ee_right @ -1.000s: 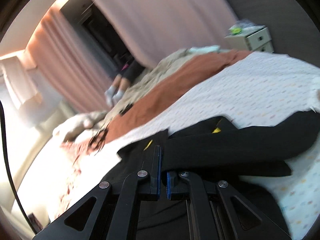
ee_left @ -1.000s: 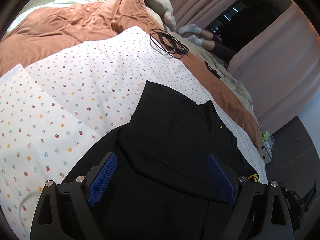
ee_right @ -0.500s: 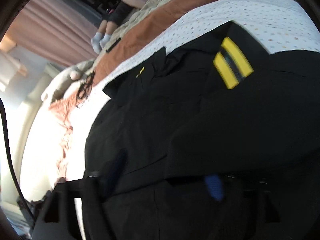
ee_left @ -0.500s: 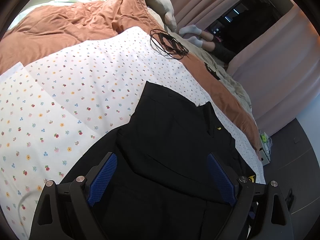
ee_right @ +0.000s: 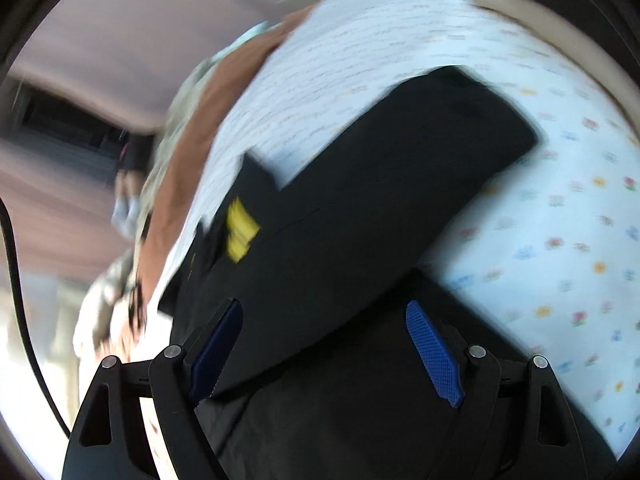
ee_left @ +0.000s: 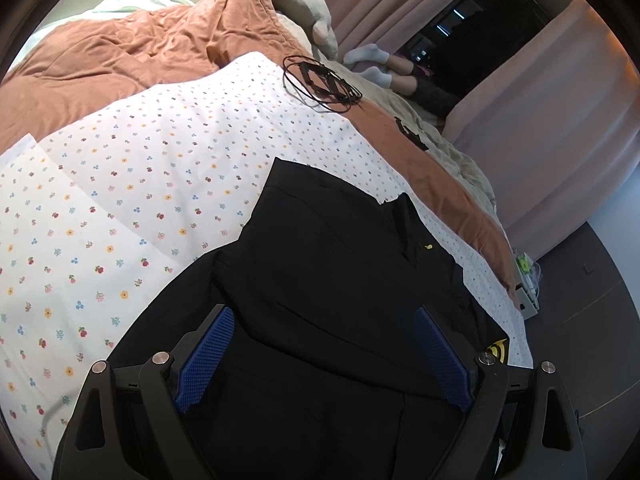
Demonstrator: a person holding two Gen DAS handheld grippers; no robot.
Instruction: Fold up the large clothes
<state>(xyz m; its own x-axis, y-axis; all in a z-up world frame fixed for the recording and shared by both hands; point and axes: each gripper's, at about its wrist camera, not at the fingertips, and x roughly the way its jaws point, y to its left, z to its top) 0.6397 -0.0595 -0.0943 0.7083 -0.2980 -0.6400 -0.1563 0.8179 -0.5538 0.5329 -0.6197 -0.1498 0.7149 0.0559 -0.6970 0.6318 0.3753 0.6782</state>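
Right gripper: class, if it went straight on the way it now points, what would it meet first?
Most likely the black garment lying on the floral sheet; the open right gripper points down at it, though blur hides the exact depth.

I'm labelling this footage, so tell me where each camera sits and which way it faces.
Left wrist: rides the left hand-held gripper, angled down over the black garment on the floral sheet toward the curtains; its open blue-padded fingers show.
Right wrist: rides the right hand-held gripper, rolled and blurred, above the same garment; open fingers show.
Shared: garment, sheet, yellow stripes.
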